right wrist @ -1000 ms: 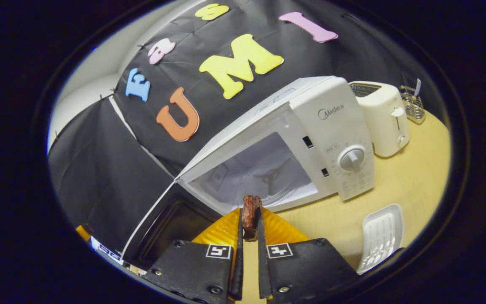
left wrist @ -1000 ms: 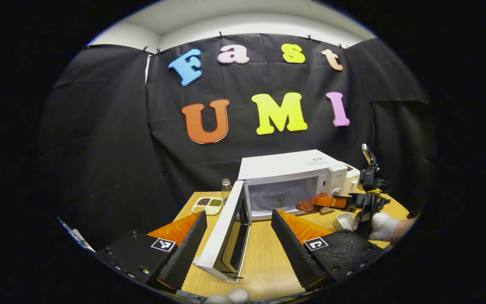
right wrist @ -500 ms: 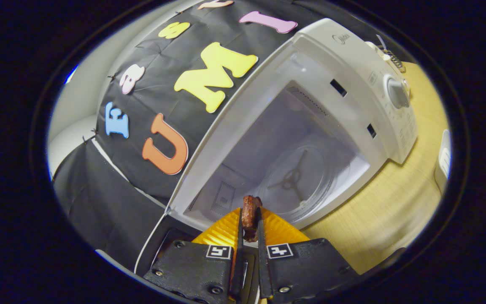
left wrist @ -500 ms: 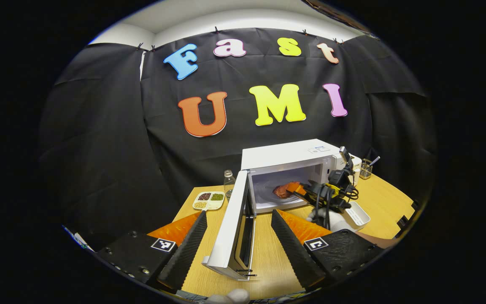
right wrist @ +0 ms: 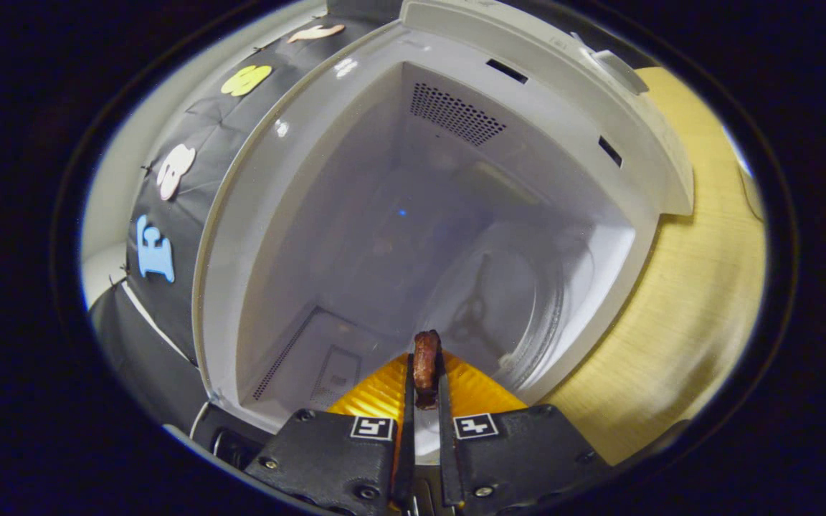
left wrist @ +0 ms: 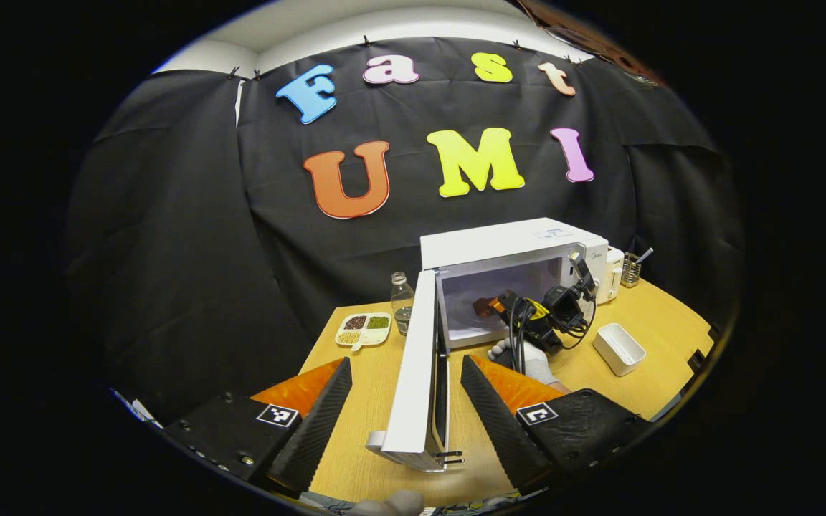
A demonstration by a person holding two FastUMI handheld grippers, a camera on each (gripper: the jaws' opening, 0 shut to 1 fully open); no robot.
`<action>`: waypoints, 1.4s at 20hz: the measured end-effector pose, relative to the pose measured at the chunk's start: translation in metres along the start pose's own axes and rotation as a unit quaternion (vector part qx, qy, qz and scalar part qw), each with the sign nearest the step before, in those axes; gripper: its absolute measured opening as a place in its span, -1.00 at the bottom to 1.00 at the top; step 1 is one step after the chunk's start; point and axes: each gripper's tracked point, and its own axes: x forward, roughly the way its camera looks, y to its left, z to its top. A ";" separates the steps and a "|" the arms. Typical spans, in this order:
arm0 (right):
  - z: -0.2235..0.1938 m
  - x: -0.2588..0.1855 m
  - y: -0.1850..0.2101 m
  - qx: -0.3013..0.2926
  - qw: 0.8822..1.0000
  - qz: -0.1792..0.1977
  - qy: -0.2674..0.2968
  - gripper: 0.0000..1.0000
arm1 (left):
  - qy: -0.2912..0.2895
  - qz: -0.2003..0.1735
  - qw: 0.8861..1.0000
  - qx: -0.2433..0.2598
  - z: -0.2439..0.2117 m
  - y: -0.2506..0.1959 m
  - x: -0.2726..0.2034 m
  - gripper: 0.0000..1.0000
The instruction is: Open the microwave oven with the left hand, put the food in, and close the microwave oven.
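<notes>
The wooden worktop [left wrist: 363, 401] is the biggest thing here. On it sits the white microwave oven [left wrist: 506, 247], near the back wall. Its door [left wrist: 419, 387] is swung wide open and sticks out toward the left gripper [left wrist: 402, 401]. The left gripper hangs in front of the door's edge. Its two fingers are spread wide apart, one on each side of the door, and they hold nothing.

In the right gripper view, the inside of the oven is very close. You can see its round glass plate [right wrist: 528, 301] on the floor of the oven and small air holes in one inner wall.

The right gripper [right wrist: 424, 380] is squeezed tight on the food [right wrist: 425, 362], a small brown-red piece pinched between both fingers. In the left gripper view the food [left wrist: 483, 307] is a small reddish lump just inside the oven's opening, with the right gripper [left wrist: 499, 304] and a gloved hand [left wrist: 524, 355] reaching in behind it.

A white toaster [left wrist: 614, 269] stands just beside the oven on its far side, and a little wire holder [left wrist: 630, 271] is next to that. A white tray [left wrist: 619, 349] lies in front of them. On the other side of the door are a clear bottle [left wrist: 402, 304] and a small dish of seeds [left wrist: 363, 330].
</notes>
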 end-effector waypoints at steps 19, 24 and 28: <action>0.038 -0.016 -0.015 -0.248 0.966 -0.054 -0.052 0.84 | -0.005 -0.010 1.000 -0.003 -0.007 0.010 0.011 0.89; 0.066 -0.069 -0.009 -0.326 0.944 -0.057 -0.015 0.97 | -0.022 0.006 1.000 -0.021 0.002 0.022 0.007 0.89; 0.081 -0.137 0.007 -0.416 0.908 -0.033 0.039 1.00 | -0.035 0.014 0.999 -0.023 0.000 0.038 0.001 0.89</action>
